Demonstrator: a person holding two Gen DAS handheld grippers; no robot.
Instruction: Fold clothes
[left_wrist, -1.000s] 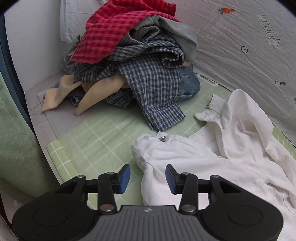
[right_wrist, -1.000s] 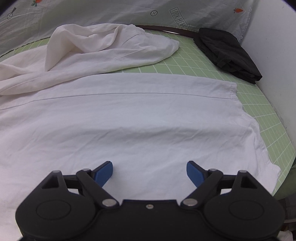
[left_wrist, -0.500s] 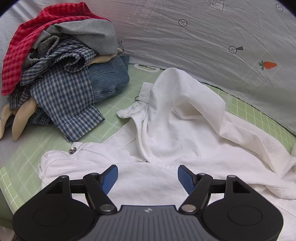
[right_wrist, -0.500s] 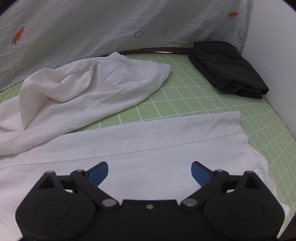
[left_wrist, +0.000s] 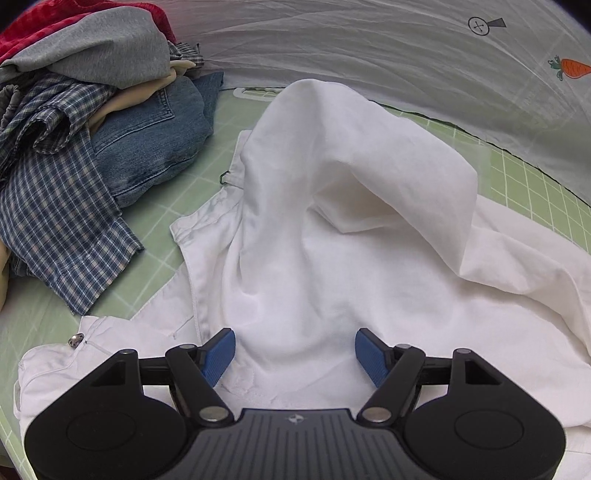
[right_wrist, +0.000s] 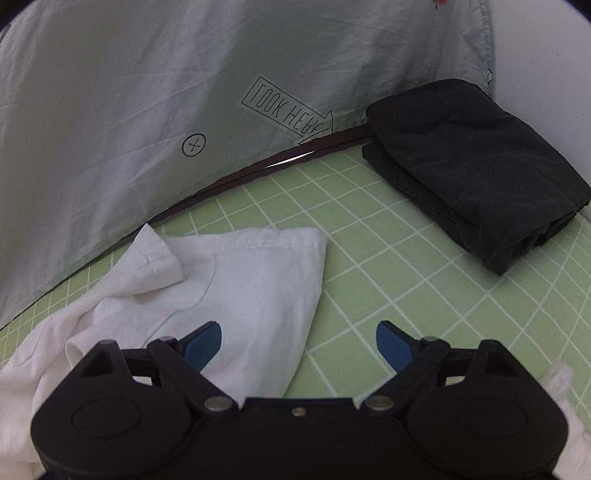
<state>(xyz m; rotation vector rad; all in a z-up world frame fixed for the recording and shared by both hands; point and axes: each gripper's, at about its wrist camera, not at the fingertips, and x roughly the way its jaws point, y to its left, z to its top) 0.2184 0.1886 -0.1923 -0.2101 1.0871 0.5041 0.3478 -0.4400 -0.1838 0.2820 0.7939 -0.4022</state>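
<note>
both hands have swept sideways across the desk (right_wrist: 424, 280). the left gripper (left_wrist: 295, 350), earlier by the waistband near the heap of unfolded clothes (left_wrist: 85, 122), now hangs over the rumpled middle of the white trousers (left_wrist: 332, 236), fingers widened and empty. the right gripper (right_wrist: 299, 343) has left the flat leg for the far leg end, fingers closing slightly from wide, gripping nothing. a folded black garment (right_wrist: 476, 177) lies well apart. judgement: repositioning to straighten the bunched leg before folding.
</note>
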